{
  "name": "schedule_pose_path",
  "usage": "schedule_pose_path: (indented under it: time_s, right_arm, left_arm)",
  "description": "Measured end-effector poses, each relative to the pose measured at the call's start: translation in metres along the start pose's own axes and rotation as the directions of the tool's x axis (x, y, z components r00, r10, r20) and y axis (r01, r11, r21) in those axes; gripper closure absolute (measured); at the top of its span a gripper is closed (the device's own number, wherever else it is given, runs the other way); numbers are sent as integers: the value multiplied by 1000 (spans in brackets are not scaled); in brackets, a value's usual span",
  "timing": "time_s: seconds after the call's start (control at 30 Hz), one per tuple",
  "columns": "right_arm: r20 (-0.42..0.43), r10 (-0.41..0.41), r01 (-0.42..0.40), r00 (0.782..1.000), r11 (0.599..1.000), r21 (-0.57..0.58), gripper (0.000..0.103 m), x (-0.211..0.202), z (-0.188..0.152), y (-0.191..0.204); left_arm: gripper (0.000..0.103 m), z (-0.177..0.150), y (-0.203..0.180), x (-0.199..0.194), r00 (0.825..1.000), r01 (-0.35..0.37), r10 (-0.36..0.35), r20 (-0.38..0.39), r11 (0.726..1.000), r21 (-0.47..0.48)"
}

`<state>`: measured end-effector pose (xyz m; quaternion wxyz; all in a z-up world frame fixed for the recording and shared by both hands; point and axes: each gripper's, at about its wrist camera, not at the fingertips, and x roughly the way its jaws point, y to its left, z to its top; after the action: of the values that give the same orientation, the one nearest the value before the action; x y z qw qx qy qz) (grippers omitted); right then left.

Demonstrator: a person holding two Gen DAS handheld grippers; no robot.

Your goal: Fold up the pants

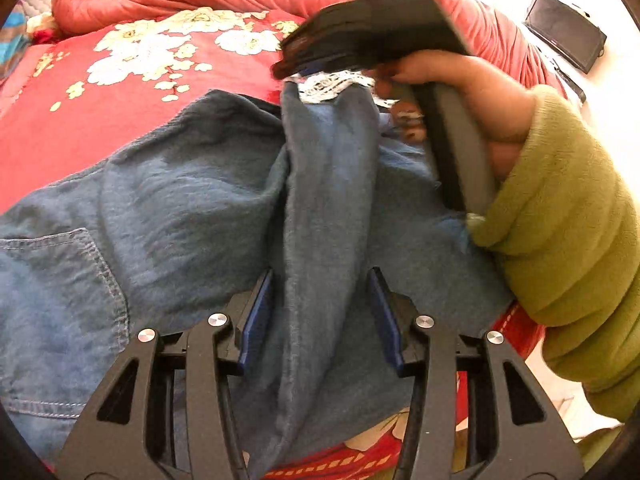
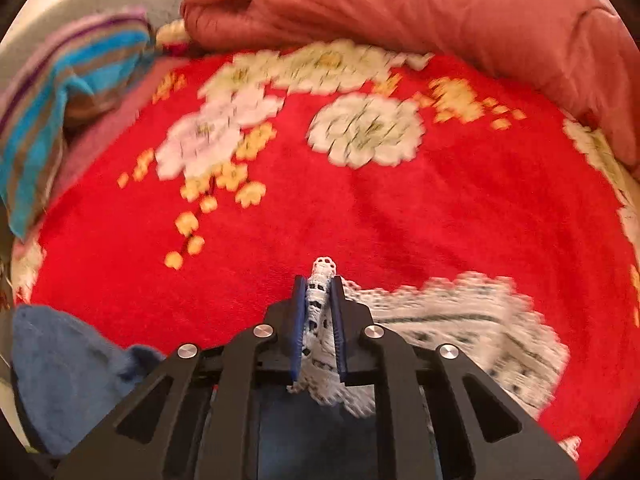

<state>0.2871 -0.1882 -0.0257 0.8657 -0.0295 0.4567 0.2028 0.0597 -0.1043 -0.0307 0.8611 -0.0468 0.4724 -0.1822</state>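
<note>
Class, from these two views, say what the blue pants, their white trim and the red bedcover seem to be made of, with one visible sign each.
Blue pants: likely soft, matte denim; faded weave, stitched pocket.
White trim: looks like cotton lace or crochet; open holes, scalloped edge.
Red bedcover: probably plush fleece; fuzzy, matte surface.

Rumpled blue lace-hemmed pants (image 1: 180, 216), bedtop

No readable text, label or number shows anywhere.

A home bedroom: bed under a red floral blanket (image 2: 360, 208), rumpled salmon quilt (image 2: 440, 12) behind.
</note>
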Motion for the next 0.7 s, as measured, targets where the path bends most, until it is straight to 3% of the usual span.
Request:
schedule_pose_path:
  time_s: [0.13,0.23,0.4,0.47,0.5,0.53,0.7]
  right_arm:
    - [93,13,-15,996,1000,24,92,-46,-10,-14]
    - [140,5,-12,990,999,52,92,-78,-22,-28]
    - [210,-19,-6,978,993,120,93,-131,-49,-56]
    - [226,-22,-11,974,989,145,93,-151,-62,-66]
    - [229,-27,-8,973,988,152,93,-160,-69,-71]
    - [229,-29,-8,973,987,158,93,-169,-77,-75]
    - [215,-5,-36,977,982,185,93,-206,-112,-87]
  left_arm:
    - [63,-1,4,-3,1000,1,0,15,1000,-16]
    - [55,0,5,-8,1000,-4,5,26,1000,-26]
    - [55,3,3,-11,999,-25,26,47,1000,-16]
    - [65,4,-1,-13,997,-55,54,60,998,7]
    - [88,6,-1,-13,995,-73,71,66,997,24]
    - [102,6,-2,-15,994,-87,84,75,995,39]
    - [102,1,-18,-29,989,-114,98,114,983,143]
